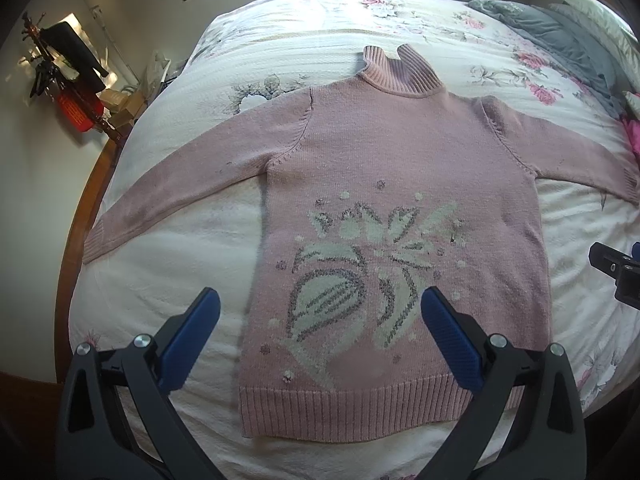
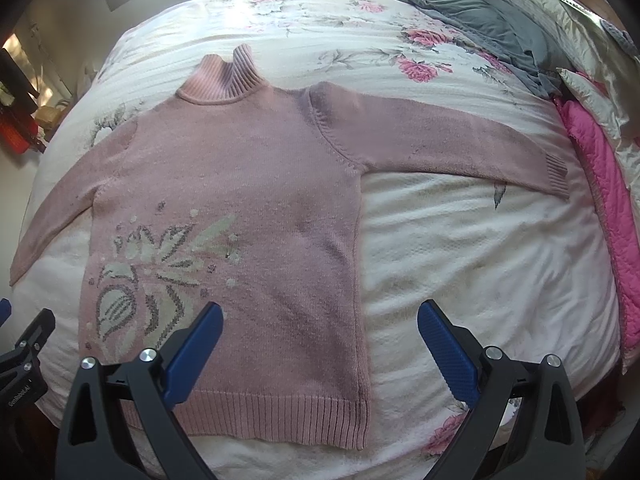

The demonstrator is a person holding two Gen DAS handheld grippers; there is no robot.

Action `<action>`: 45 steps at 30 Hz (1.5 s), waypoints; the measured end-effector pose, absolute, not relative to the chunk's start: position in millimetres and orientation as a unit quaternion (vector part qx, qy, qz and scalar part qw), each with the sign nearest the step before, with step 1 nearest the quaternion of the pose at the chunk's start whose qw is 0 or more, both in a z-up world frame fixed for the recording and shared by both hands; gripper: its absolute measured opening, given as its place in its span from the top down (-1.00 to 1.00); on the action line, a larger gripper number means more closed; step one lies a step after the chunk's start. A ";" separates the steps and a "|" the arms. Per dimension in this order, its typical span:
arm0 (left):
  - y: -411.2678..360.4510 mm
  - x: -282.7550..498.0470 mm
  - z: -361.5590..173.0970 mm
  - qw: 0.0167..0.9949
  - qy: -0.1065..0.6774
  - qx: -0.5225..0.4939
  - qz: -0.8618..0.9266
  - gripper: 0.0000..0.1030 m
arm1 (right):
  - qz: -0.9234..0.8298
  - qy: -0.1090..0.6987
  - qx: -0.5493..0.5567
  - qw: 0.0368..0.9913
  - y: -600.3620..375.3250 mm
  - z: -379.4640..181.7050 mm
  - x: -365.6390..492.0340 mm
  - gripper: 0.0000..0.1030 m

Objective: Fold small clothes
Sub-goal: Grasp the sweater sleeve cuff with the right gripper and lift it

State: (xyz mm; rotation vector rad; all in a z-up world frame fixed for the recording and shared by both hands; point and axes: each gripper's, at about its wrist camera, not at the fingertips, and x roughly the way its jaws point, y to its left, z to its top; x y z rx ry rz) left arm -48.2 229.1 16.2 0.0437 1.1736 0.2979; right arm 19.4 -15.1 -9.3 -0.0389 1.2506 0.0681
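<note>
1. My left tool (image 1: 320,316) and right tool (image 2: 320,330) gaped wide, gripping nothing.
2. The pink sweater (image 1: 400,184) lay flat at twelve o'clock on the bed (image 2: 460,248), sleeves outspread.

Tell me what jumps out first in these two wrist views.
A pink sweater lies flat and unfolded in the middle of the bed, sleeves spread wide, a pale flower pattern on its lower front. Both the left gripper and right gripper hover open above its hem, holding nothing. A grey blanket is bunched at the bed's far right.
</note>
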 end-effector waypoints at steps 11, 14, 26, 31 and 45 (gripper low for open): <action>186.0 9.0 -6.7 0.832 0.542 -0.009 0.113 -0.93 | -0.022 0.584 0.042 0.810 -131.1 -30.3 66.2 -0.91; 156.9 39.8 -15.1 0.836 0.538 -0.014 0.108 -0.93 | -0.049 0.578 0.067 0.812 -195.3 -37.3 95.5 -0.91; 20.7 172.6 -47.8 0.847 0.524 -0.021 0.085 -0.93 | -0.156 0.594 0.166 0.772 -431.5 -115.0 208.9 -0.89; -29.6 208.1 -55.9 0.850 0.522 -0.004 0.065 -0.93 | -0.165 0.608 0.156 0.760 -486.7 -137.0 236.9 -0.87; -64.0 217.1 -79.3 0.837 0.543 0.014 0.071 -0.93 | -0.079 0.615 0.218 0.753 -527.7 -171.5 245.9 0.31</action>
